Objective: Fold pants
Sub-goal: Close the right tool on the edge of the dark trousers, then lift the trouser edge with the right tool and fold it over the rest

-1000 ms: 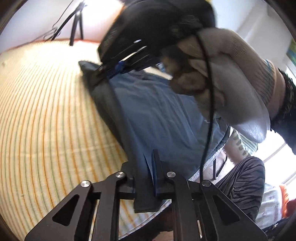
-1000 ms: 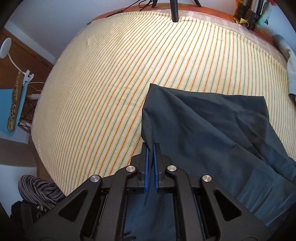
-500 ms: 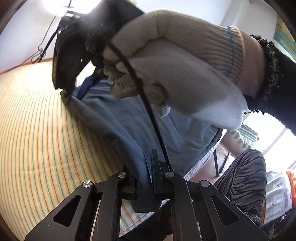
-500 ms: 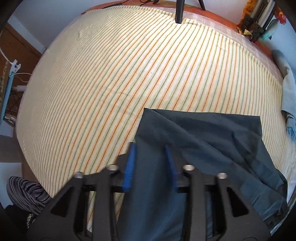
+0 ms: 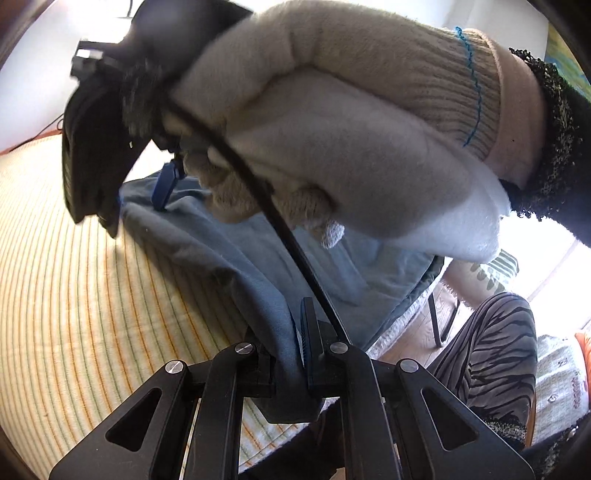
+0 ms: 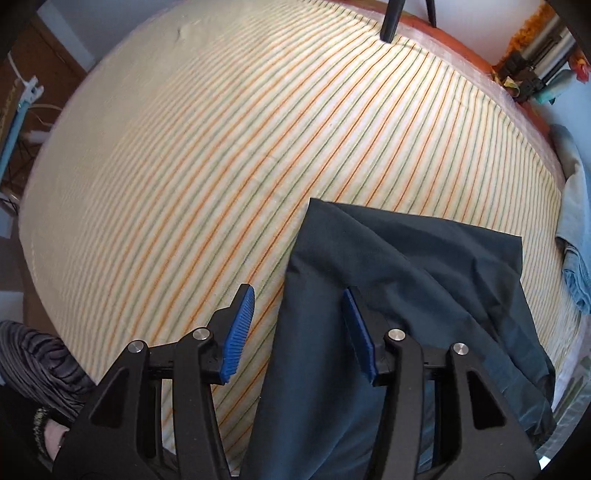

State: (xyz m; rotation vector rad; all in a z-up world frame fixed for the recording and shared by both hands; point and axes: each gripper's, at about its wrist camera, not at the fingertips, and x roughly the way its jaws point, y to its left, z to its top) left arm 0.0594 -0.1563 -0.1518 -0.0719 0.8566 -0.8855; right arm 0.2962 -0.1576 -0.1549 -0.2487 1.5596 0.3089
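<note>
The left gripper (image 5: 291,343) is clamped on a bunched edge of the one pair of dark blue-grey pants (image 6: 399,295), the cloth pinched between its two blue-padded fingers and hanging down below them. The right gripper (image 6: 301,325) points straight down over the bed; its jaws have just been opening and now stand apart, with the pants' left edge lying between the two blue pads (image 6: 238,328) but pressed by neither. From the left wrist view, one gloved hand (image 5: 351,147) in a pale knit glove holds that right gripper close above the cloth, a single black cable (image 5: 258,192) running across in front of it. The pants lie spread flat on the striped bedsheet (image 6: 184,166), near the sheet's lower right side, one squared corner pointing up the bed. One tripod leg (image 6: 391,18) stands at the far edge of the bed, and one light-blue garment (image 6: 576,236) lies at the right edge. A zebra-patterned trouser leg (image 5: 495,350) of the person shows beside the bed.
</note>
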